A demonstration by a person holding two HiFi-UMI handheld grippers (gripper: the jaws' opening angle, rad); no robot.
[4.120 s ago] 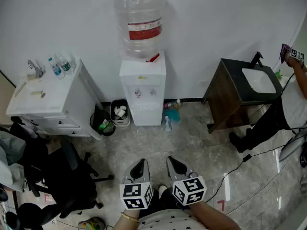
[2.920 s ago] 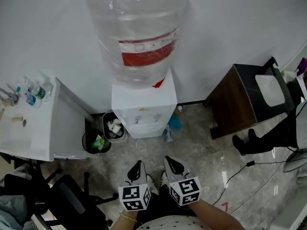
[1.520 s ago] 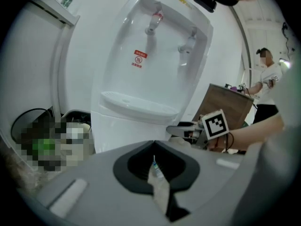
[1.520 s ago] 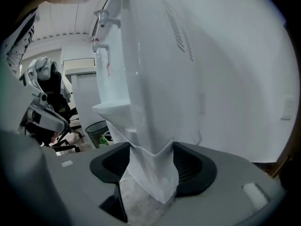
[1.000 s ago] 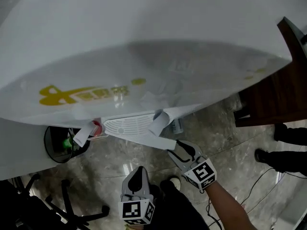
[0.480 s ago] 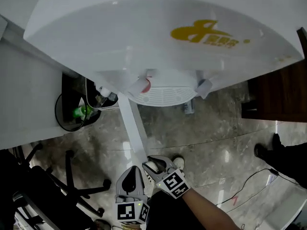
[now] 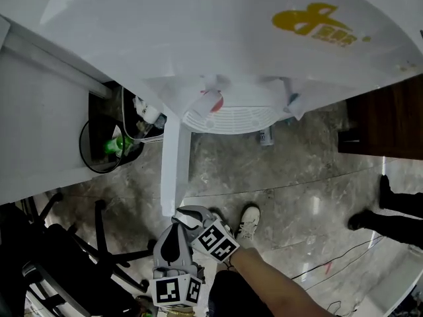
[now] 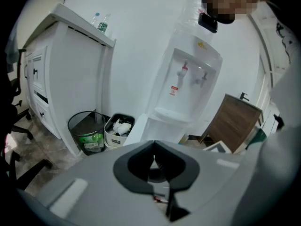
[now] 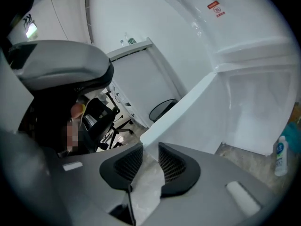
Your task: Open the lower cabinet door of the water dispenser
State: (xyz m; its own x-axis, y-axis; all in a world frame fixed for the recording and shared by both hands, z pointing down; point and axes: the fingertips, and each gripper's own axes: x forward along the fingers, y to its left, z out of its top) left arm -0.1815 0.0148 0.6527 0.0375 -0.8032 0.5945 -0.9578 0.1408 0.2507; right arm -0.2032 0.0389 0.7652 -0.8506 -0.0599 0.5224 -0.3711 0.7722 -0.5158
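The white water dispenser (image 7: pixel 231 38) fills the top of the head view. Its lower cabinet door (image 7: pixel 175 164) stands swung out toward me, seen edge-on. My right gripper (image 7: pixel 188 214) is at the door's free edge. In the right gripper view the door (image 9: pixel 188 107) runs out from the cabinet (image 9: pixel 258 112), and its corner sits between the closing jaws of the right gripper (image 9: pixel 150 149), touching both pads. My left gripper (image 7: pixel 173 256) hangs just below the right one, shut and empty. The left gripper view looks past the left gripper (image 8: pixel 154 149) at the dispenser (image 8: pixel 188 88).
A black mesh bin (image 7: pixel 106 147) and a small white bin (image 7: pixel 149 121) stand left of the dispenser, beside a white cabinet (image 7: pixel 46 111). An office chair (image 7: pixel 73 256) is at lower left. A brown vanity (image 7: pixel 383 117) stands right. A bottle (image 7: pixel 266 136) lies on the floor.
The cabinet door has swung out from the dispenser's front. My right gripper moved left and toward me with the door's edge. My left gripper shifted slightly.
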